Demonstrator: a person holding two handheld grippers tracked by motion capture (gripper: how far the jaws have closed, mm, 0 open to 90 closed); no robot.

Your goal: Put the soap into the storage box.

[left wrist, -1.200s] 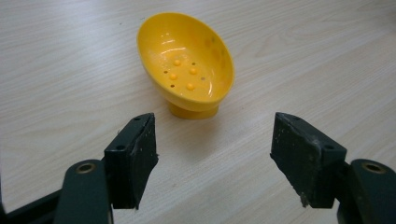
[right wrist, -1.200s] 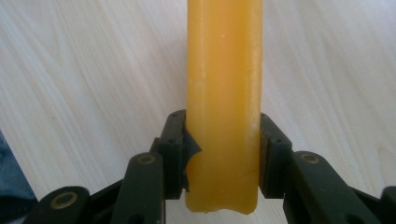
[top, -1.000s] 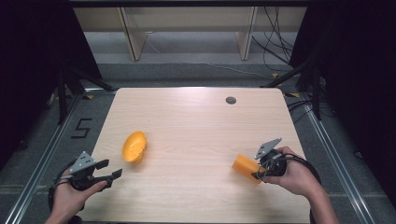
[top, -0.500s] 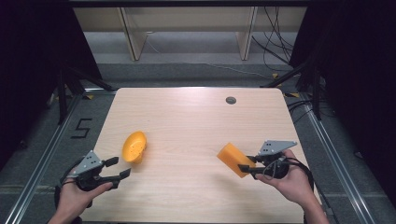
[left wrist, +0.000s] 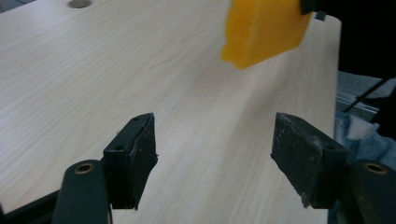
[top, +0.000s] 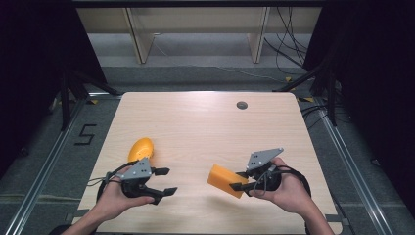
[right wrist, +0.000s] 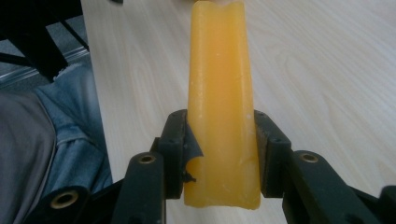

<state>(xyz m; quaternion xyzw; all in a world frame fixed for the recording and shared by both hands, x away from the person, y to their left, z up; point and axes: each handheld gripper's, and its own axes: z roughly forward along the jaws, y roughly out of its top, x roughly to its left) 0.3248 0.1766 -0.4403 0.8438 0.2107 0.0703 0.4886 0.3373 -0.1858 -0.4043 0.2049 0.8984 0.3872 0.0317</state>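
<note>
An orange wedge-shaped block hangs just above the wooden table, and my right gripper is shut on it near the front right. In the right gripper view the block stands long and upright between the two black pads, which press on both of its sides. My left gripper stands open at the front left and points right, toward the block, with nothing between its fingers. In the left gripper view the block floats ahead of the open jaws. A rounded orange piece lies just behind the left gripper.
A small round hole sits near the table's far edge. The table's front edge is close under both hands. The person's lap lies beyond it. Dark frames and a rail flank the table, and a "5" mark is on the floor at left.
The right gripper has carried the block left, toward the table's middle. The left gripper has moved right, past the rounded orange piece, and kept its jaws open.
</note>
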